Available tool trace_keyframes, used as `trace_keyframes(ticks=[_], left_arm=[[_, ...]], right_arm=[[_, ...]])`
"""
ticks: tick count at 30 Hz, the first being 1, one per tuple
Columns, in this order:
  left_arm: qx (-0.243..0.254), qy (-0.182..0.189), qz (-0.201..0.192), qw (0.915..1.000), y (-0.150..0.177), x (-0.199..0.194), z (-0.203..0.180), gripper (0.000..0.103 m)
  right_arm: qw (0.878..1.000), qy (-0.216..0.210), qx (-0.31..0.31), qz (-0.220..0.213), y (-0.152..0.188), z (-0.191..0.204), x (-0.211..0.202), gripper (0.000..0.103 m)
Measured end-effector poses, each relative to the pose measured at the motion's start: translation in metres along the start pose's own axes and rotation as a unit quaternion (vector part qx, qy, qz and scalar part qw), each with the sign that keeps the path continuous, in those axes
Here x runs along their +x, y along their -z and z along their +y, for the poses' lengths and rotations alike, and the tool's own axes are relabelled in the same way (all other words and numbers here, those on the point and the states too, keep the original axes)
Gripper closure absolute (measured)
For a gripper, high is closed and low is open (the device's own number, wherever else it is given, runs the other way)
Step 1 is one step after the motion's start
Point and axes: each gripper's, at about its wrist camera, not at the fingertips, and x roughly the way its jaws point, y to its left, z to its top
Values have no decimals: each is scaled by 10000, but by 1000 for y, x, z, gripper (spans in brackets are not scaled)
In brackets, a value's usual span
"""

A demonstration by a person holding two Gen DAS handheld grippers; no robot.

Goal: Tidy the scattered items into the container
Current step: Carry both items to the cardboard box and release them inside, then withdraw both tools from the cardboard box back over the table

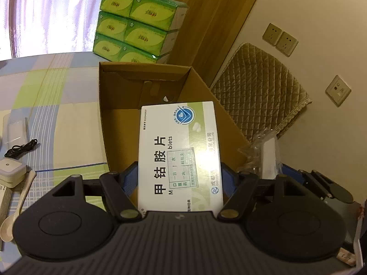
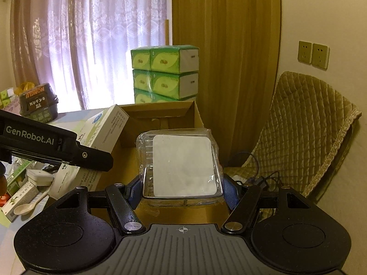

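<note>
White and green, the medicine box (image 1: 180, 153) printed "甲钴胺片" runs lengthwise away from the left gripper (image 1: 180, 178), clamped between its blue pads over the cardboard box (image 1: 107, 105). The right gripper (image 2: 182, 189) grips a clear plastic case (image 2: 181, 165) above the same box. Gripper label: "GenRobot.AI".

Dim room, backlit curtain (image 2: 91, 45) (fisheye-warped edges).
</note>
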Motion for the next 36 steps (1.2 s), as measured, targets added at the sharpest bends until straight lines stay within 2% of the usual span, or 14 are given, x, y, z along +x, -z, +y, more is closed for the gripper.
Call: trace_keyframes(ticks=[4,13,24,25,26,27,36], left_arm=[[-138,2,-26,9999,-3,-2,6,31],[-203,-104,-282,9993,-2,-29,18,29],[-288,-195,-245,9991,13,-38,27,26],[-300,-188,-241,9991,13,-38,28,26],[-314,-184,-240,9990,14,-39,29,26],[-323,-190,-244,9990,14,-39,30,26],[-410,-265,-267,9985,23,-47,40,26]], right_arm=[[10000,1,-10,12,0,1,1,32],[10000,-41,-32,23,2,6,1,32],[9997,-171,-169,96,6,14,6,31],[9995,-184,-226,102,6,15,7,27],[9995,-142,-274,56,7,16,7,10],[9995,-91,-303,-39,7,17,5,4],[9997,-51,-243,-31,14,16,-5,4]])
